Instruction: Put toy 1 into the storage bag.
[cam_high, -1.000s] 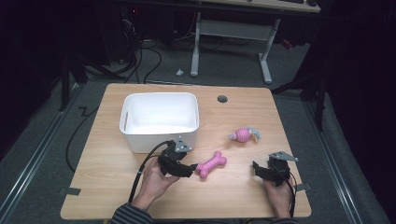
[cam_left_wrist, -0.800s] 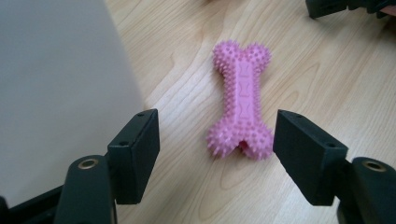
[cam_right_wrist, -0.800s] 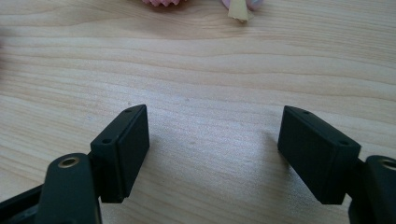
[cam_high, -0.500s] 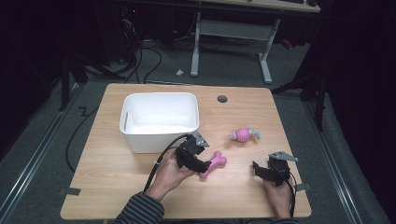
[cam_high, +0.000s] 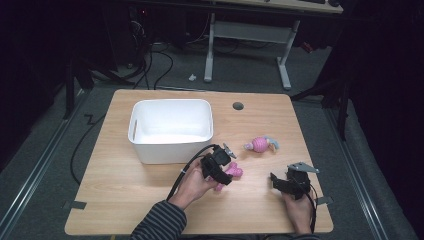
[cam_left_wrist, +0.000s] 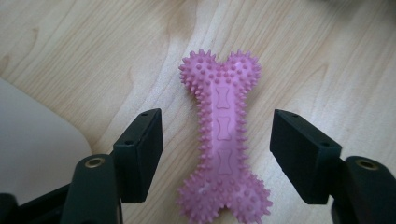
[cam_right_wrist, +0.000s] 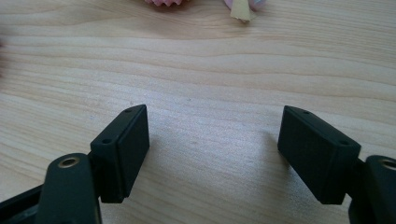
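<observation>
From above, my left gripper (cam_high: 223, 168) covered most of the pink spiky bone (cam_high: 231, 173), leaving one knobbed end showing past the black body and a bit more below it, so that camera could not tell me how the jaws stood around the toy. My left gripper view settled it: the bone (cam_left_wrist: 223, 144) lay flat on the table (cam_left_wrist: 70, 51) between my two jaws, its length running away from the camera, with bare wood on either side of its waist; the jaws had just been closing in but neither pad touched it. Its near end was cut off by the bottom edge of that view, and a pale blur at the left edge was the corner of the white bin (cam_left_wrist: 32, 154), too soft to read there. The high view showed the bin (cam_high: 170, 131) whole, standing toward the far left of the table, and the bone just in front of its near right corner, close to the middle of the table. My right gripper (cam_high: 290, 182) rested near the front right corner, jaws apart over bare wood with nothing between them. A second pink toy (cam_high: 261, 144) with pale ends lay between bin and right edge; in my right gripper view it (cam_right_wrist: 163, 2) was clipped by the top edge.
</observation>
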